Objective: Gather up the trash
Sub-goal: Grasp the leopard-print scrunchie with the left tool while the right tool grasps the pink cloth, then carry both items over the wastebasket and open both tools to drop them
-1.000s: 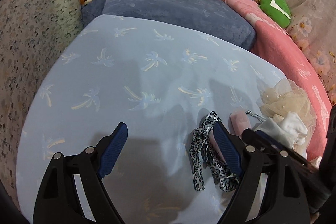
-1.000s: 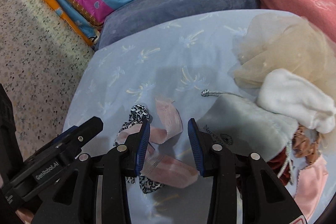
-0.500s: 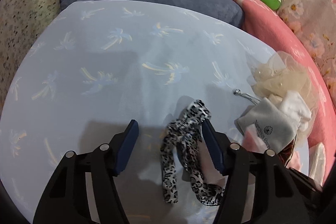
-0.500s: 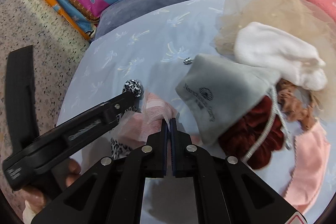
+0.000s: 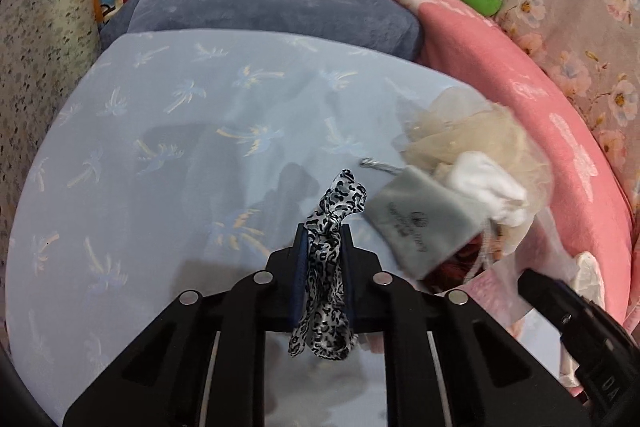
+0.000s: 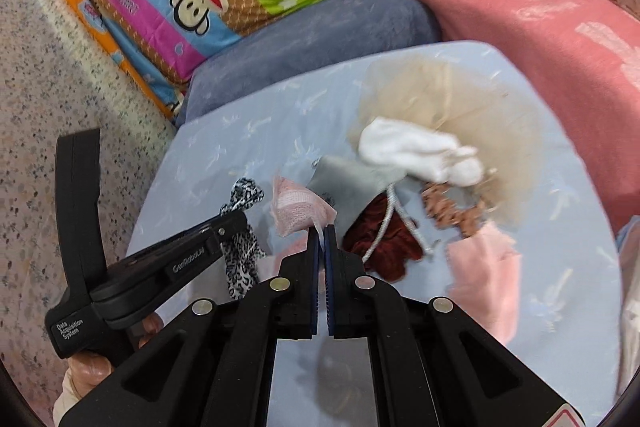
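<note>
I have the left gripper point(image 5: 323, 239) closing its jaws on the leopard-print fabric strip point(image 5: 326, 267) — the strip runs between the blue pads, its knotted end poking out past the tips and its loose end hanging below them, over the pale blue palm-print sheet point(image 5: 160, 155). My right gripper point(image 6: 321, 233) has its jaws pressed together on a corner of the pink mesh pouch in clear wrap point(image 6: 300, 207), which stands up off the sheet just left of the grey drawstring pouch point(image 6: 348, 179).

Taking that grey pouch as my landmark: the white sock point(image 6: 416, 151) lies touching its far right edge, on top of the beige tulle bundle point(image 6: 452, 99); the dark red scrunchie point(image 6: 384, 239) sits partly under its near side, with the pouch's silver cord point(image 6: 384, 227) across it; a brown frilly scrunchie point(image 6: 452, 211) is to the right of it, and a pink cloth point(image 6: 488, 267) lies nearer me on the right. The leopard strip hangs to its left. Beyond the pouch are the grey-blue cushion point(image 6: 320, 35) and the pink blanket point(image 6: 520, 19).
</note>
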{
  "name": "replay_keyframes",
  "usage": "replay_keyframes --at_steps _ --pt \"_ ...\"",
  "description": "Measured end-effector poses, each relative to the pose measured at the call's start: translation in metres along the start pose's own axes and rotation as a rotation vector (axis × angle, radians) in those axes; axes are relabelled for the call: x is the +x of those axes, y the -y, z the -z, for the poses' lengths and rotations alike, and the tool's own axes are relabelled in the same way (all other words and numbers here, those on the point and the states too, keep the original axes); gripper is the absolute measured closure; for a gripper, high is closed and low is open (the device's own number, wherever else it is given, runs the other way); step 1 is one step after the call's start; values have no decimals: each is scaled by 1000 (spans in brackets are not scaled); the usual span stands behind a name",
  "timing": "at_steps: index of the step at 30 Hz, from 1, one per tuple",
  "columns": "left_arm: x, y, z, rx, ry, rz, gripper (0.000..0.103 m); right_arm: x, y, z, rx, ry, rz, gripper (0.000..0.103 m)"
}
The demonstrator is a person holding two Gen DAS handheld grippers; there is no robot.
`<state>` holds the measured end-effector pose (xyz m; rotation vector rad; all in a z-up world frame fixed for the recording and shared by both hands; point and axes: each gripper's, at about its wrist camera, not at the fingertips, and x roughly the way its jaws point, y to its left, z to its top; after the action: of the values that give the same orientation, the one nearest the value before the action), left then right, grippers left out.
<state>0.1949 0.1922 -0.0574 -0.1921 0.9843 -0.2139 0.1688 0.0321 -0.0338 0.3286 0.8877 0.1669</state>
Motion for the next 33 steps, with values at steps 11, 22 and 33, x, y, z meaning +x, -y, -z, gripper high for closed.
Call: replay_keyframes --at_steps 11,22,33 --pt "-53 85 4 127 109 79 88 -114 48 -14 70 196 48 100" --pt "-75 183 20 281 142 191 88 -204 116 -8 159 339 122 100" --pt "-74 267 48 413 113 288 88 -256 182 17 258 404 203 100"
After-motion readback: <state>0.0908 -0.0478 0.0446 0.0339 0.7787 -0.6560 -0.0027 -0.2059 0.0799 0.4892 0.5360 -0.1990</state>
